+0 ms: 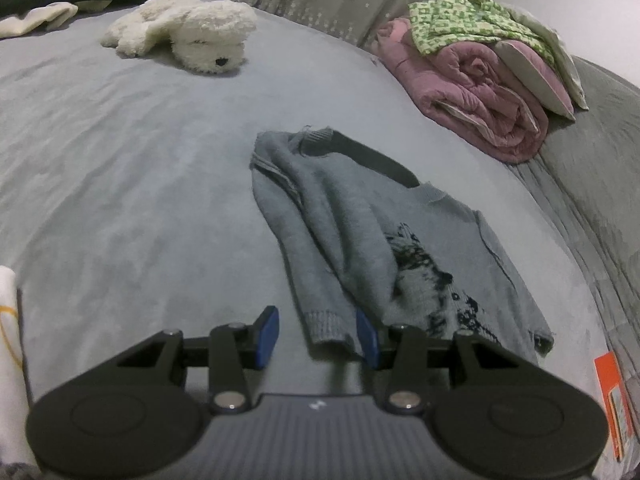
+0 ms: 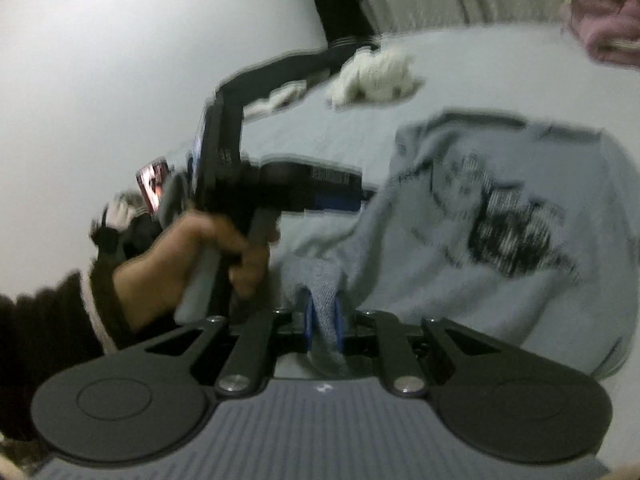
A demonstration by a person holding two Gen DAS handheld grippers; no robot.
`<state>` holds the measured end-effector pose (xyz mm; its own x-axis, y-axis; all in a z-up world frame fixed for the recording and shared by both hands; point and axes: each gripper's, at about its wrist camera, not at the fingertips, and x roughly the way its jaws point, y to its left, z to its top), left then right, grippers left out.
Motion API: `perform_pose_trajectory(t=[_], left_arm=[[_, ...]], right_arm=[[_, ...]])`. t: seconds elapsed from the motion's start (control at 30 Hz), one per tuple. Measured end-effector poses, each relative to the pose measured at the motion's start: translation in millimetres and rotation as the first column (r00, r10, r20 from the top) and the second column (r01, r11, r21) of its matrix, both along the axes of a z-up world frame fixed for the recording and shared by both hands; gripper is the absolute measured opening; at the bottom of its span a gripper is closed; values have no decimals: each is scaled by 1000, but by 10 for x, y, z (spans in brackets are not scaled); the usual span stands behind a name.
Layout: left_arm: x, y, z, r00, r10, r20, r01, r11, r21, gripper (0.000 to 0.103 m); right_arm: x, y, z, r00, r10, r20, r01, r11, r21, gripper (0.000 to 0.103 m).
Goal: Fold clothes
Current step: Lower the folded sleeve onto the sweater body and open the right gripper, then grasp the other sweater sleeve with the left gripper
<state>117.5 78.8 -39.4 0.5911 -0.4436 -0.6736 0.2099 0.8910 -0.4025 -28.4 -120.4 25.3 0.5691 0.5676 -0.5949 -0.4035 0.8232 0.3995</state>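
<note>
bed (image 1: pixel 120 184) left: bare | plush toy (image 1: pixel 188 36), quilt roll (image 1: pixel 480 92) far

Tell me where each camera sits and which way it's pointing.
Left wrist: on the left hand-held gripper, open, low over the bed, facing the sweater, plush dog and pink blanket.
Right wrist: on the right hand-held gripper, shut on sweater fabric, facing leftward at the person's hand holding the left one.
Shared: sweater, dog, blanket.
</note>
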Motion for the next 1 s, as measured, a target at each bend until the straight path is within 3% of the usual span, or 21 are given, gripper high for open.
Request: perform_pose_trajectory(t=[0.23,0.37,0.47,0.5,0.53,0.57,0.8,1.0], left_arm=[[-22,-22,-21,1000,-13,-6,13,1000,19,43],[-30,-35,-24,1000,-16,-5,16,999,28,43],[-49,-35,-19,1000,-23,-6,23,999,37,43],[-62,-35,-15,1000,-28,-5,28,999,42,43],[-79,-37,-10,999,-33,-4,33,998,47,43],[-95,-38,-5,999,-38,-3,39,998,53,43],[-256,-77,13,995,-97,5,96,991,88,43],[-368,-78,-15,990,-138,-7,138,983,124,43]], right_arm=[[123,231,-448,990,18,-138,-35,992,-117,16],[141,235,-493,990,4,-139,-21,992,-122,18],[80,155,-387,993,-12,-114,0,994,-109,23],[52,108,-344,994,-21,-103,11,995,-102,30],[35,39,-300,995,-39,-89,30,995,-94,40],[7,-31,-262,995,-60,-75,54,995,-89,43],[-133,-661,-124,964,-263,-26,260,961,-90,43],[-339,-1207,-224,897,-440,-40,432,892,-131,43]])
